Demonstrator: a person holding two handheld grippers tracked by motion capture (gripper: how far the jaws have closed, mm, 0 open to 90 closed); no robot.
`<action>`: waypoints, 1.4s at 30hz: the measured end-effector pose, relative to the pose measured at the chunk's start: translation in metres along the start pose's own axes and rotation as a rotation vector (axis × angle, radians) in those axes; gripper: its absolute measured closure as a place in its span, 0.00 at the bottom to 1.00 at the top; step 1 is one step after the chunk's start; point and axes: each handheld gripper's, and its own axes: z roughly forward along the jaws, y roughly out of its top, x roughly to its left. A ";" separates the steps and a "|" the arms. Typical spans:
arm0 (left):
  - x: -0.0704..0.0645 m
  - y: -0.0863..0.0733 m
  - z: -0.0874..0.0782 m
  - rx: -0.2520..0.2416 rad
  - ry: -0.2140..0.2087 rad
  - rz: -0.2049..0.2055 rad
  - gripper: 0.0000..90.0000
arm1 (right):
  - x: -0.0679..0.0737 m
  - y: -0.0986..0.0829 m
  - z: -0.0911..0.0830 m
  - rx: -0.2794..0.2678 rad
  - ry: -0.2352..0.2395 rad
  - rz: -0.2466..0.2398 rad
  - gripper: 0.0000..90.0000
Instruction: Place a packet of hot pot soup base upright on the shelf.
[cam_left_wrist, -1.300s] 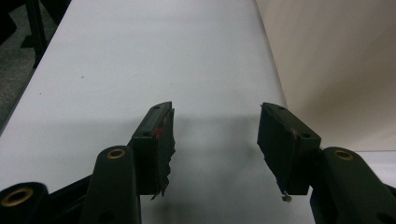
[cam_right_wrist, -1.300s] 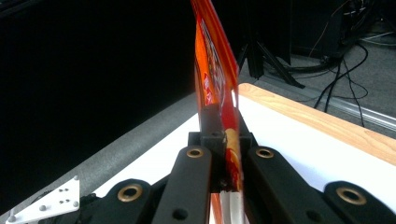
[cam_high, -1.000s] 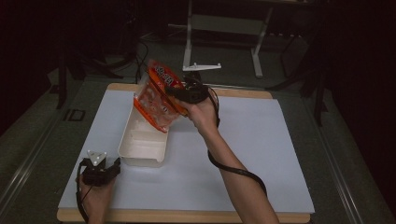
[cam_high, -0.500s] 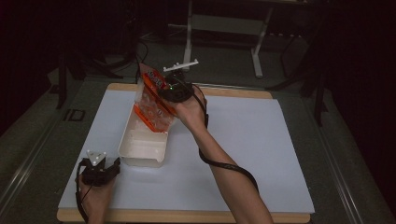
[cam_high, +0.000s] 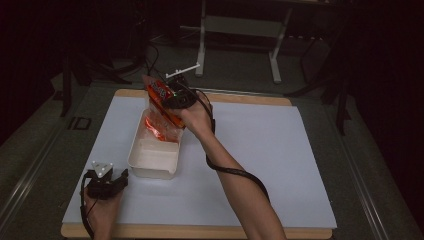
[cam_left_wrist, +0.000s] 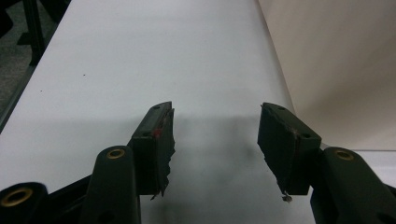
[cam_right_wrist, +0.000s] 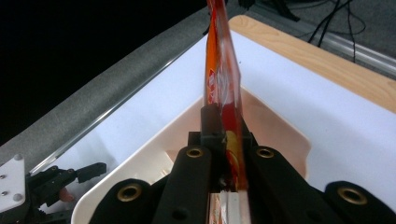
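One orange snack packet (cam_high: 162, 112) hangs clamped in the right gripper (cam_high: 175, 100), its lower end inside the white tray (cam_high: 150, 162); release remains. Left gripper (cam_high: 107, 182) rests open and empty beside that tray.

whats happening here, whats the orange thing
A person holds a gripper in each hand at a table. The right gripper is shut on an orange snack bag, holding it on edge over the far end of a white tray, the bag's lower end down inside it. The left gripper is open with nothing between its jaws, resting on the white table top near the front left corner, just beside the tray's near end.
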 end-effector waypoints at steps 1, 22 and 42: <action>0.000 0.000 0.000 0.000 -0.001 -0.001 0.51 | -0.001 0.000 0.002 0.004 -0.005 0.002 1.00; 0.002 -0.001 -0.002 -0.006 -0.008 -0.013 0.51 | 0.001 0.001 0.036 0.049 -0.041 0.005 1.00; 0.001 0.000 0.000 -0.003 0.000 -0.002 0.51 | 0.013 -0.007 0.012 -0.025 -0.056 -0.106 0.67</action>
